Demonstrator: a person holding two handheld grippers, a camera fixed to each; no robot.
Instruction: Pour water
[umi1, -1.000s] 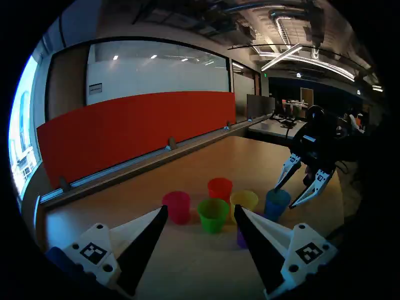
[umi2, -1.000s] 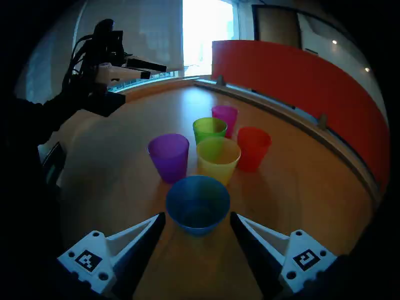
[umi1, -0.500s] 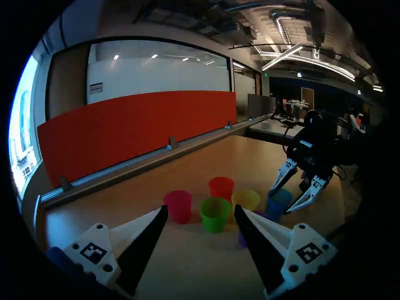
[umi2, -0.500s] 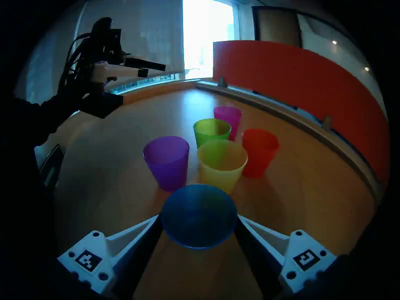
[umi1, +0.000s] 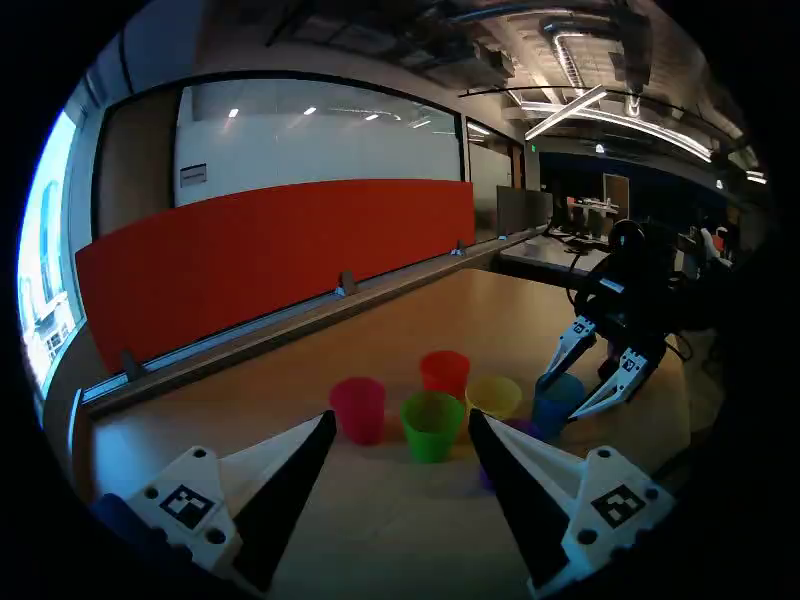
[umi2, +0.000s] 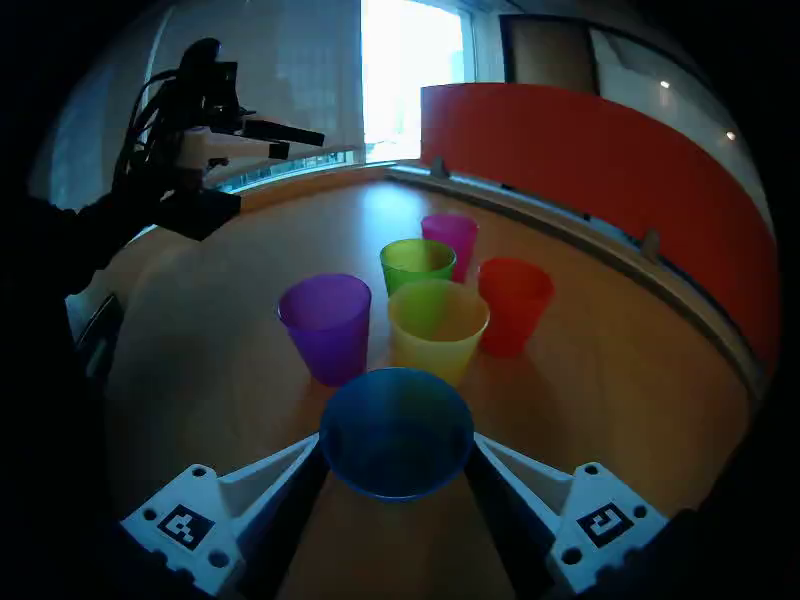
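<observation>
Several plastic cups stand bunched on a wooden desk (umi2: 620, 380). In the right gripper view my right gripper (umi2: 397, 447) is shut on the blue cup (umi2: 397, 425), one finger on each side. Beyond it stand the purple cup (umi2: 326, 326), yellow cup (umi2: 437, 325), green cup (umi2: 417, 265), red cup (umi2: 513, 303) and pink cup (umi2: 450, 240). My left gripper (umi2: 305, 146) hovers far off to the left, held by a dark-sleeved arm. In the left gripper view the left gripper (umi1: 398, 420) is open and holds nothing, well short of the cups. There the right gripper (umi1: 560, 398) clasps the blue cup (umi1: 553, 408).
A red partition panel (umi1: 270, 250) with a rail runs along the desk's far edge. A bright window (umi2: 410, 70) lies beyond the desk's end. Bare desk surface (umi1: 400, 520) stretches between the left gripper and the cups. More desks and monitors stand in the dim office behind.
My right gripper moved forward around the blue cup and shut on it. The left gripper stayed almost still and open.
</observation>
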